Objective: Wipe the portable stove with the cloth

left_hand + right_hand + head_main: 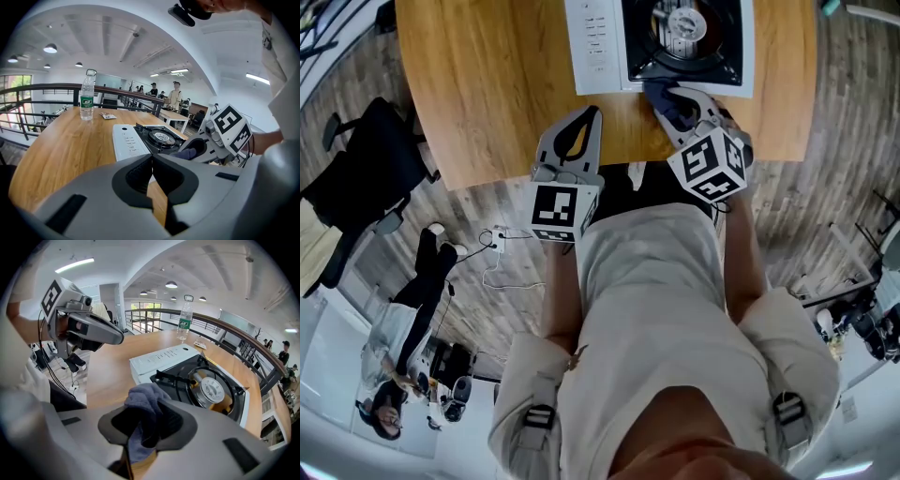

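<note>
Left claw [596,111]: jaws closed, pads meeting tip to tip, pointing forward and level. Its marker cube [561,212] sits at the rear, close to my torso. Left forearm [559,291] runs straight back to my body, elbow tucked in.

Right claw [677,99]: jaws clamped on the cloth [142,394], which bunches up between the pads and hangs out below them. The claw is angled inward toward my left and is slightly further forward than the left one. Its marker cube [710,166] is tilted. Right forearm [742,258] comes in from my right side.

The two claws are side by side, apart, not touching.
</note>
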